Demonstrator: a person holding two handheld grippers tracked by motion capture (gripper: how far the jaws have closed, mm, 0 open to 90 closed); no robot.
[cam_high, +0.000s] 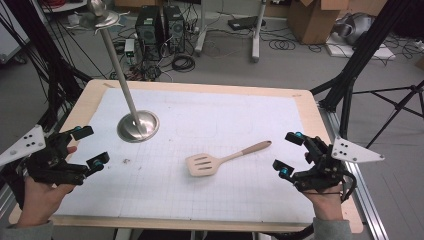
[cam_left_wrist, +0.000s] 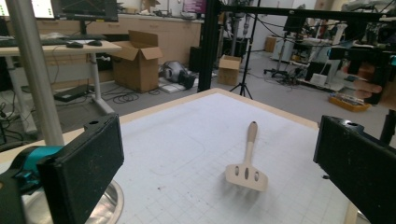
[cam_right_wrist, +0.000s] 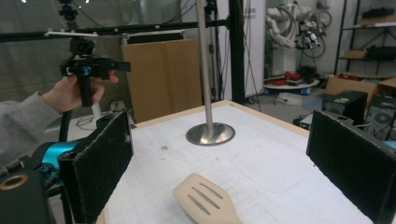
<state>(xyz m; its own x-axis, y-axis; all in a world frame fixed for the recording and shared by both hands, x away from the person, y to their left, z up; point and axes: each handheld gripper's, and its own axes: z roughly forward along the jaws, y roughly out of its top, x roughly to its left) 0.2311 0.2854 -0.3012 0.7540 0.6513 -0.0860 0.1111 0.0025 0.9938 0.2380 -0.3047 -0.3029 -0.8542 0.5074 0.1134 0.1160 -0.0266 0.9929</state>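
At the near edge of the worktop (cam_high: 320, 125), the left claw (cam_high: 90, 147) is held at the left side and the right claw (cam_high: 290, 152) at the right side, each in one hand. Both claws are wide open, with a large gap between the two black jaws, and they hold nothing and touch nothing. The left hand (cam_high: 37, 195) and the right hand (cam_high: 325, 200) come in from the bottom, with grey sleeves.

Between the two claws, a little nearer to the right one, a spatula (cam_high: 222, 159) lies flat on the white gridded mat (cam_high: 225, 115). Its slotted blade points to the left claw and its handle points away to the right and back. It is well apart from both claws.

Farther back on the left stands a metal stand (cam_high: 136, 122), with a round base on the mat and a thin pole that rises and leans toward the far left.

The left gripper view (cam_left_wrist: 219, 172) looks across the spatula (cam_left_wrist: 248, 161) from the blade end, and shows the right claw far off at the upper right, which is blurred there. The right gripper view (cam_right_wrist: 219, 177) shows the blade of the spatula (cam_right_wrist: 205, 198) close between its jaws, the stand (cam_right_wrist: 209, 126) behind it, and the other hand with the left claw (cam_right_wrist: 88, 65) raised at the left.

Beyond the worktop are cardboard boxes (cam_high: 315, 17) and cables on the floor.
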